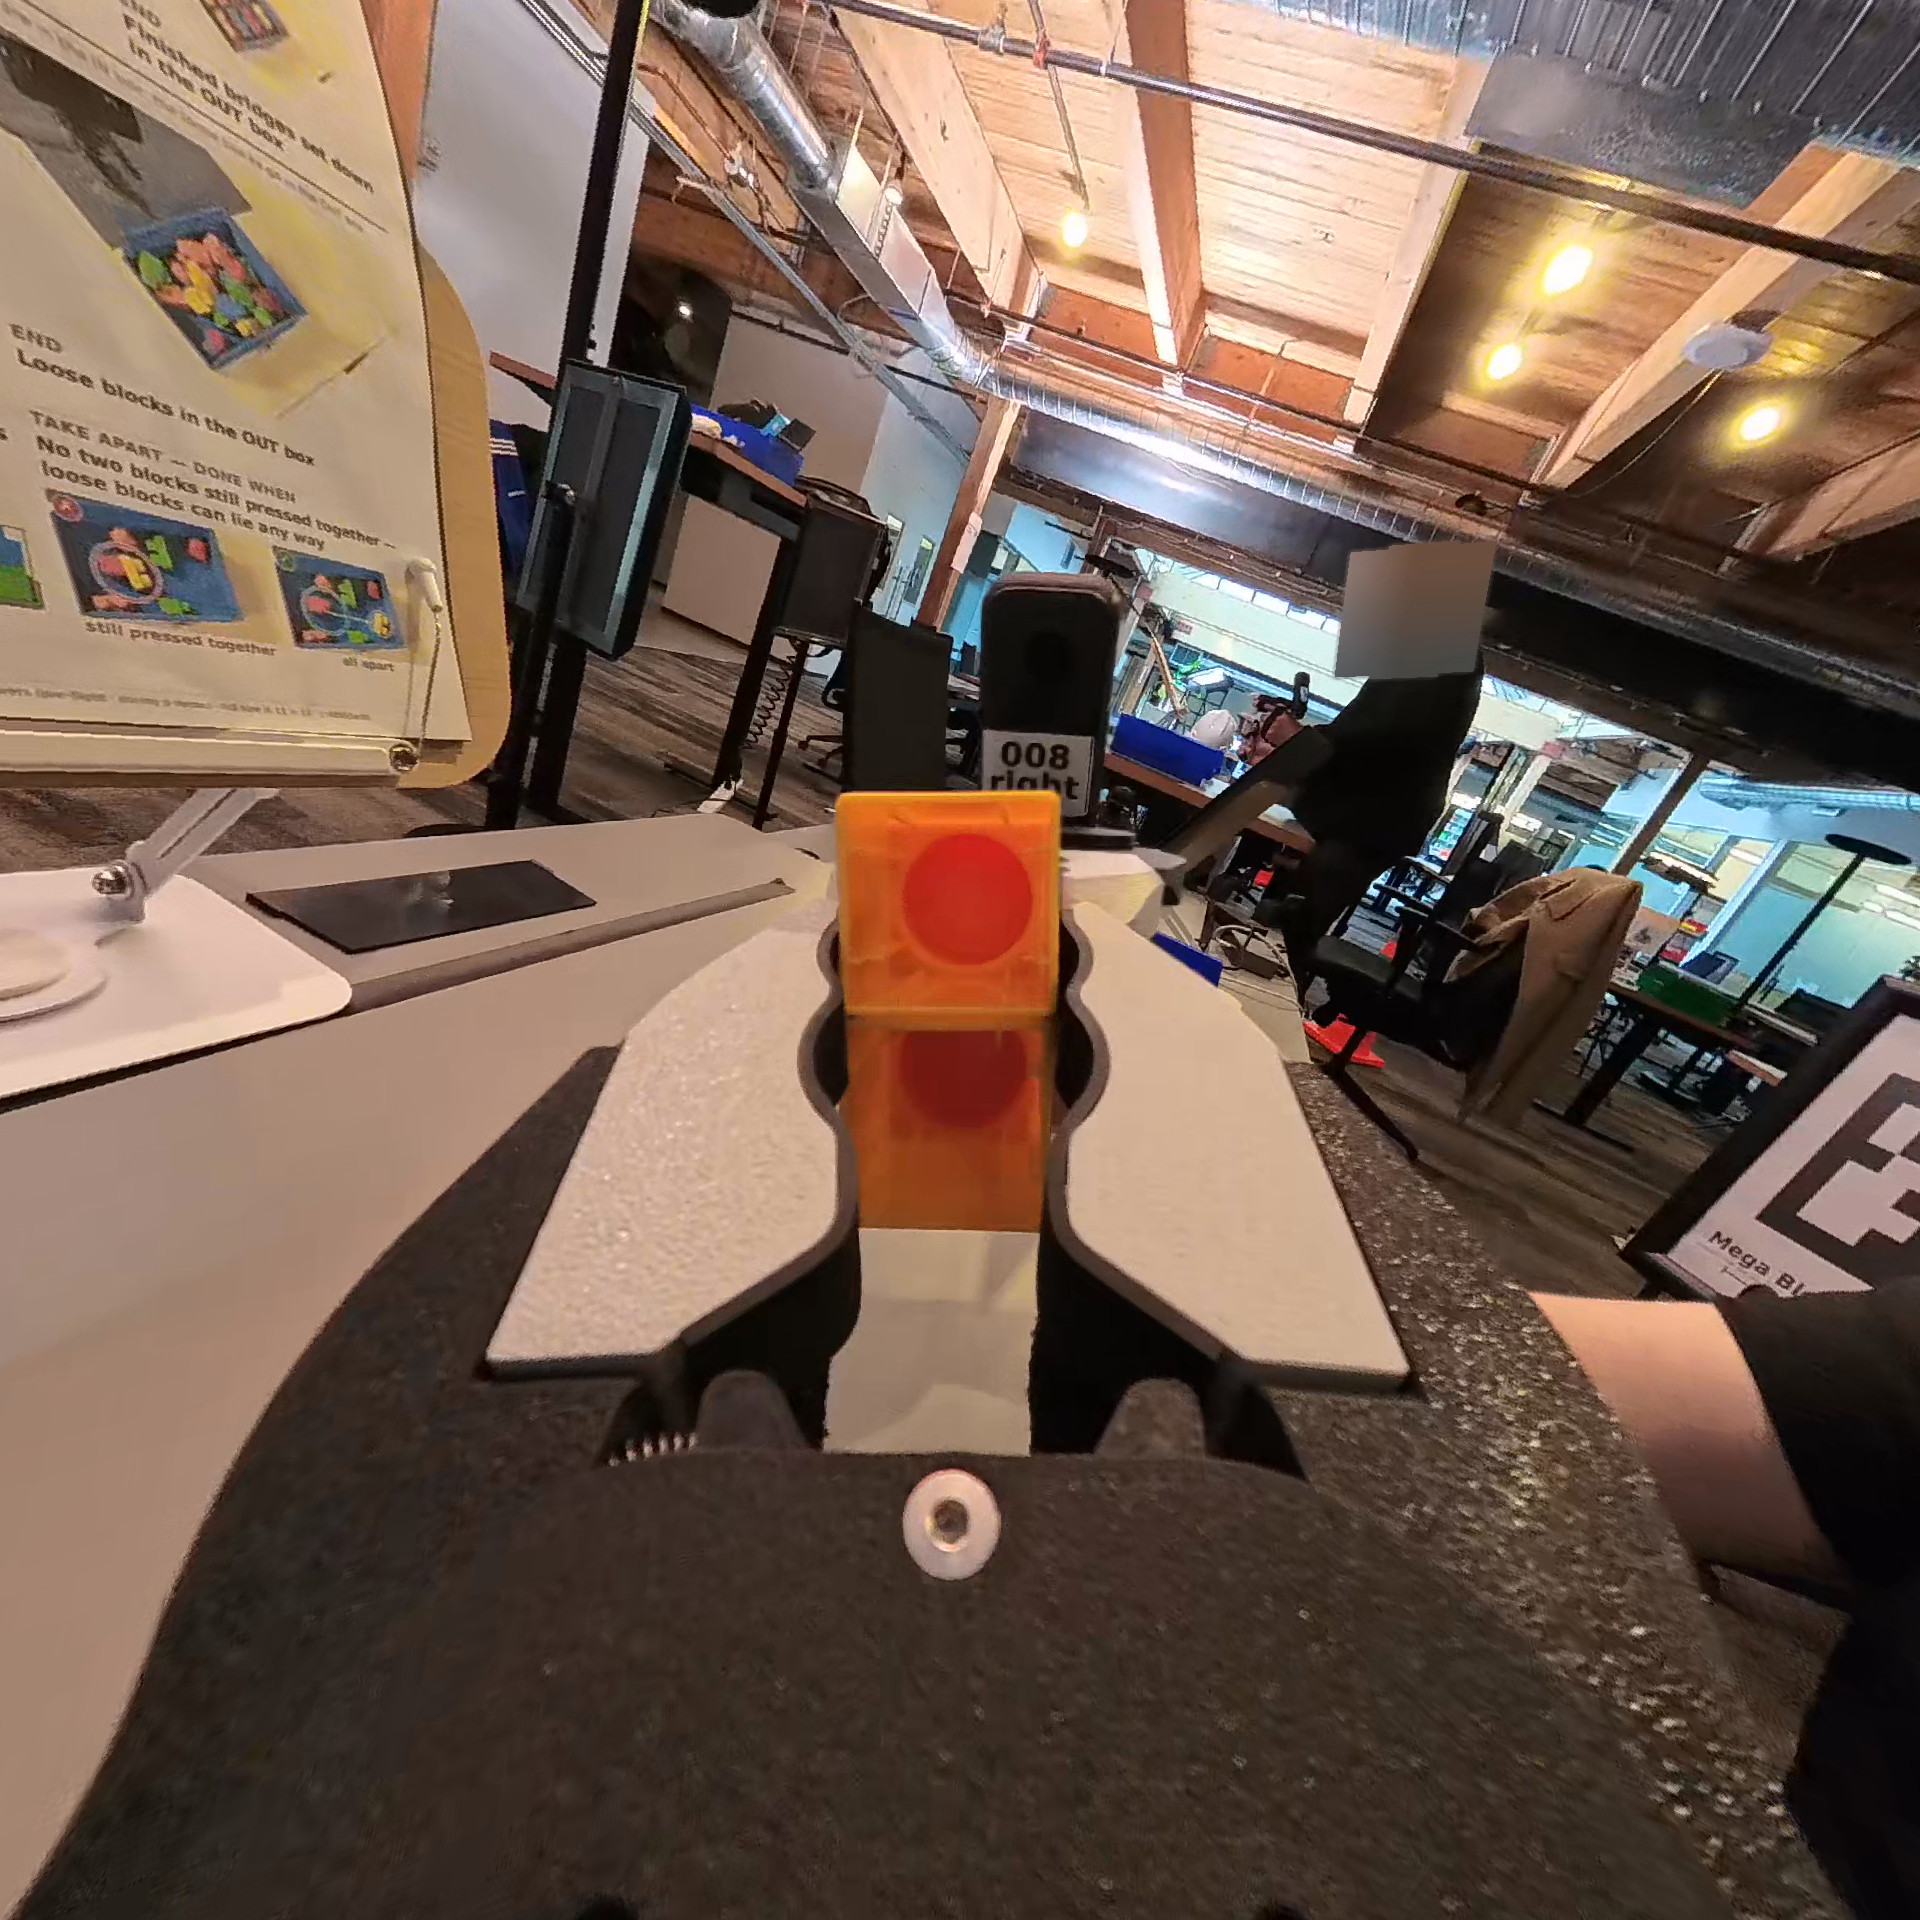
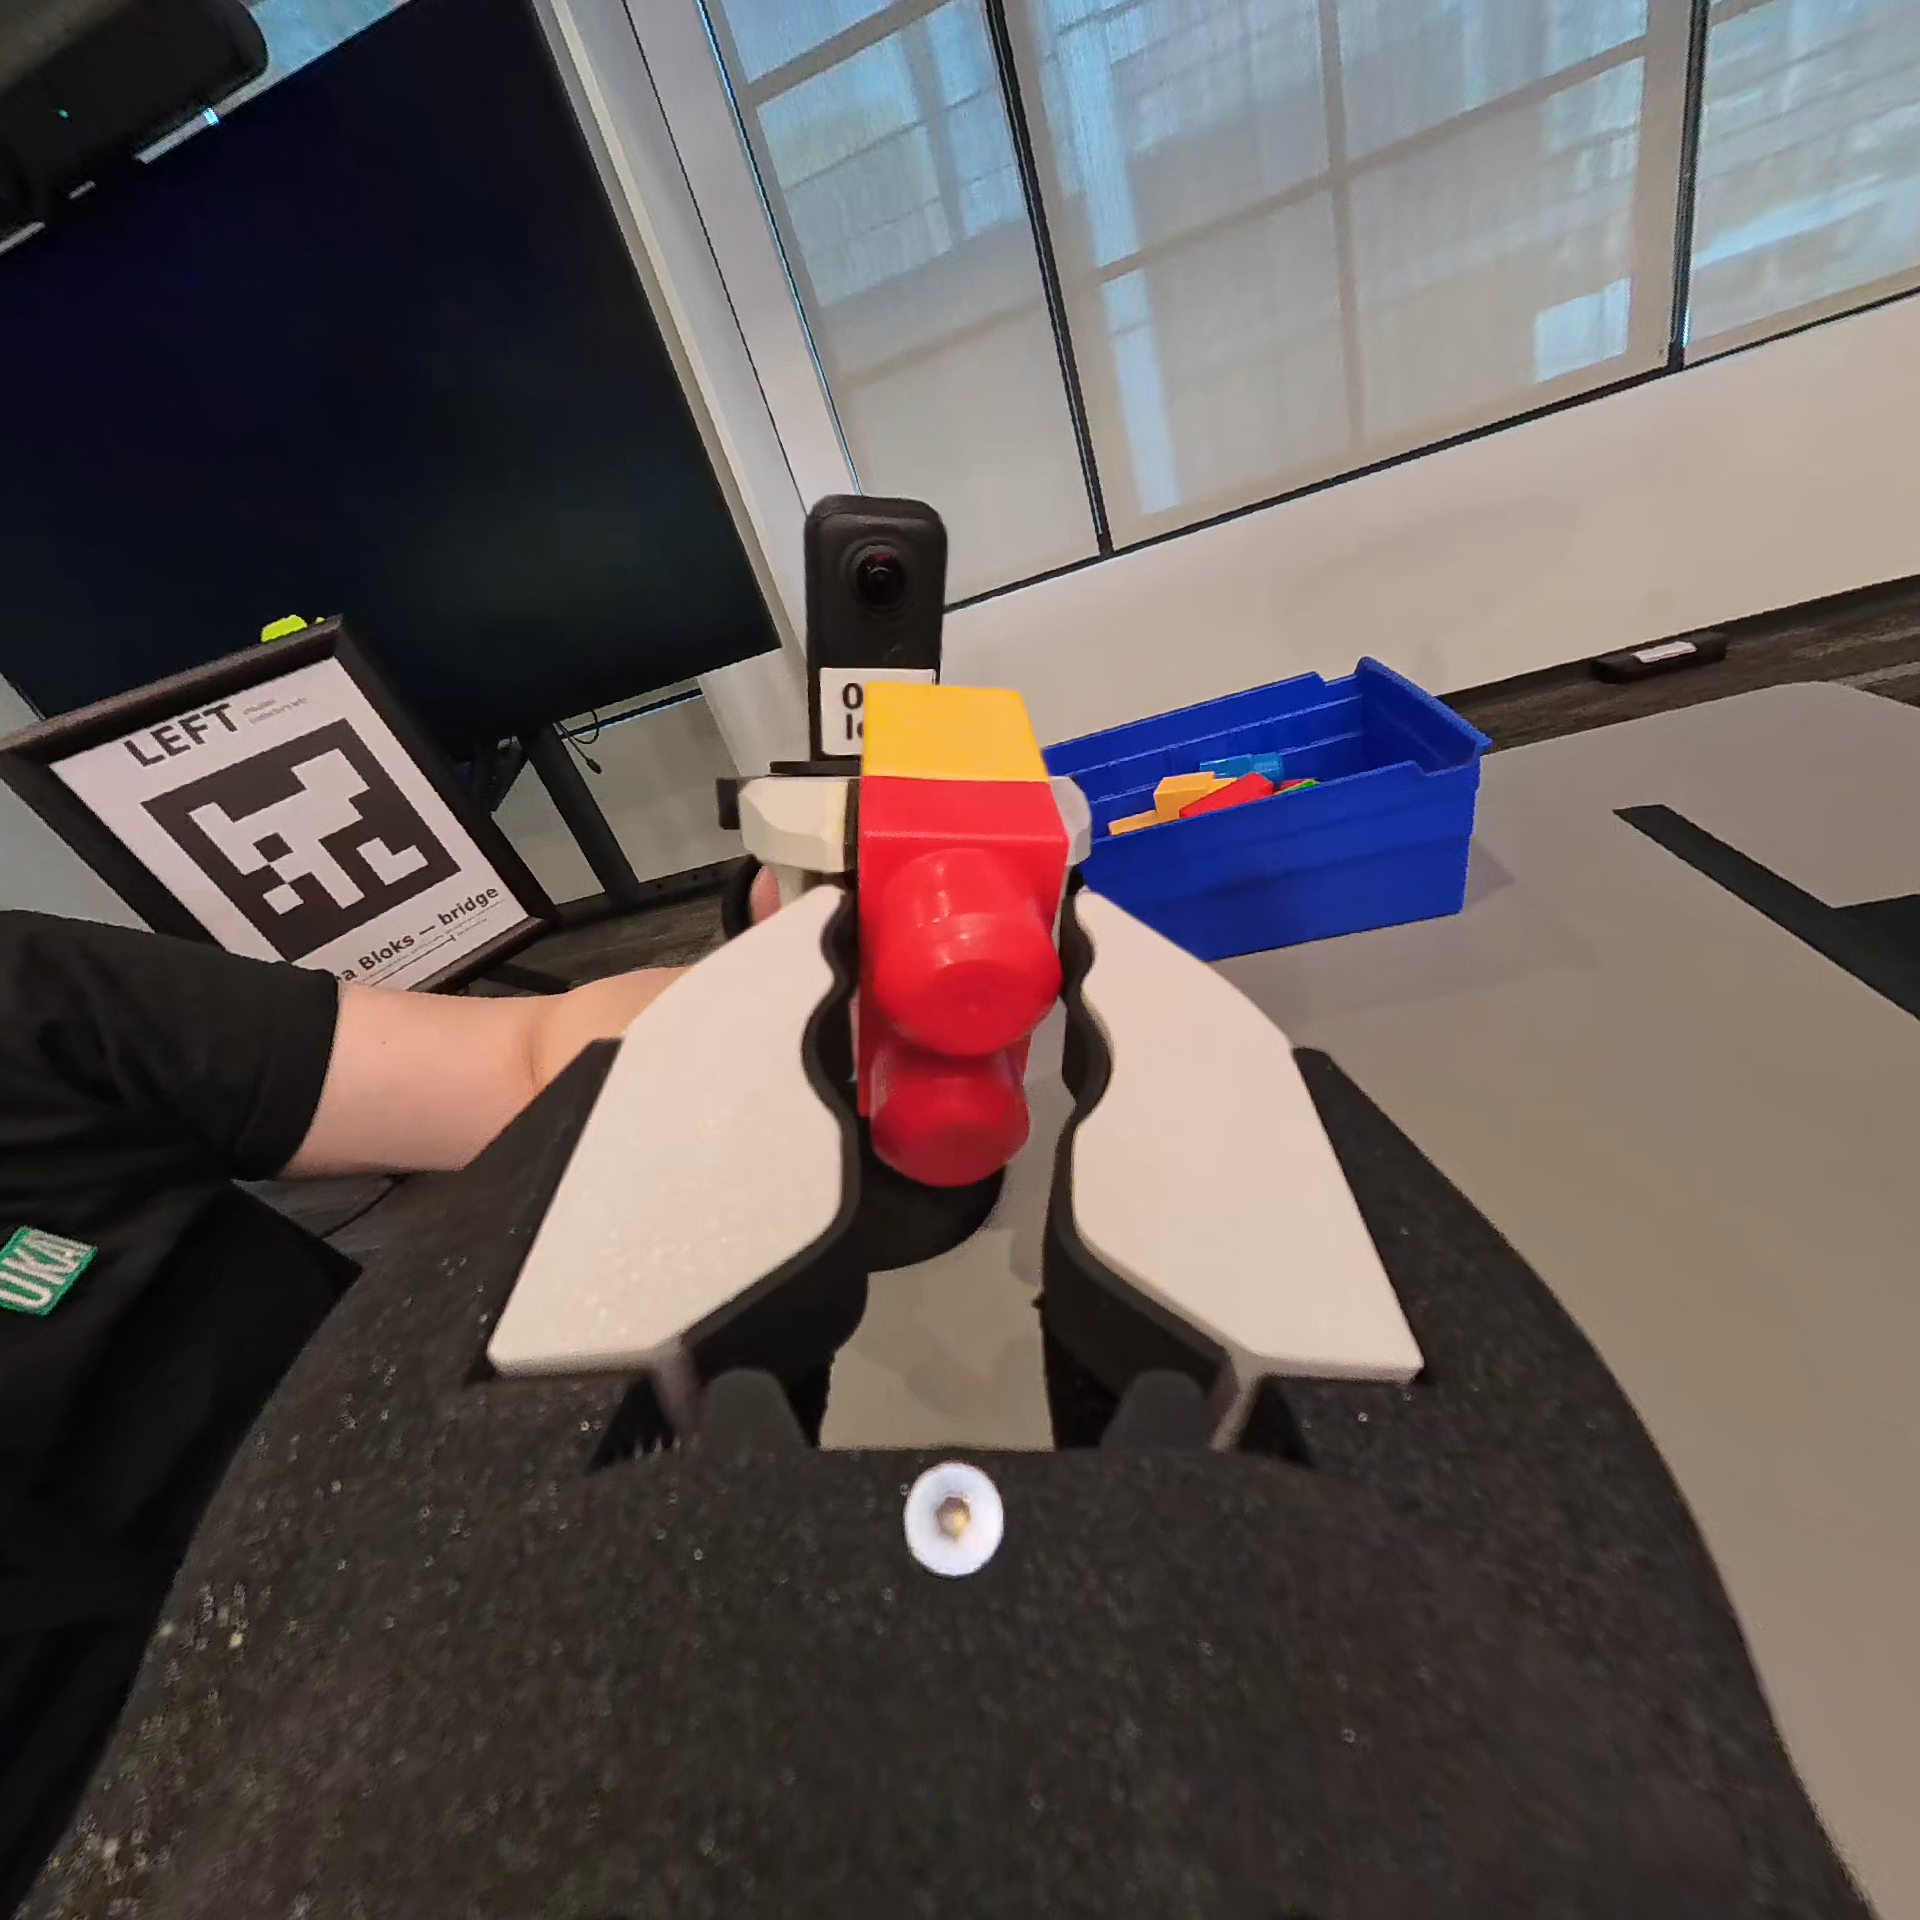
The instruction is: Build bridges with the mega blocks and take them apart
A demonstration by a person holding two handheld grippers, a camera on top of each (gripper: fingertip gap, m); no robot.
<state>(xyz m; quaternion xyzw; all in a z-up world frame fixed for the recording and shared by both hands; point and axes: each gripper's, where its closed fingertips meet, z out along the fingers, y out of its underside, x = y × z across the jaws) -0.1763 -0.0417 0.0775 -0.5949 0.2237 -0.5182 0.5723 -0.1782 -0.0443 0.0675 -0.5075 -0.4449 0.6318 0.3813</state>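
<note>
While both grippers meet above the grey counter [image 2: 1558, 1143], the blue bin [image 2: 1278, 862] of loose blocks sits behind. Right gripper [image 2: 956, 935]: jaws narrowed tight on red block [image 2: 956, 935], studs toward camera. Left gripper [image 1: 948, 935]: jaws clamped on yellow block [image 1: 948, 904], joined to red.

Between the grippers: no gap; the left gripper [image 1: 948, 997] and right gripper [image 2: 956, 966] meet head-on over the joined yellow block [image 2: 951, 732] and red block [image 2: 961, 914].
Right of the blocks: blue bin [image 2: 1299, 862] stands near.
Beyond the bin: open grey table [image 2: 1558, 1091].
Left of them: marker sign [image 2: 281, 831] and forearm [image 2: 468, 1060] block.
Far side: document stand [image 1: 156, 914] occupies the table edge.
</note>
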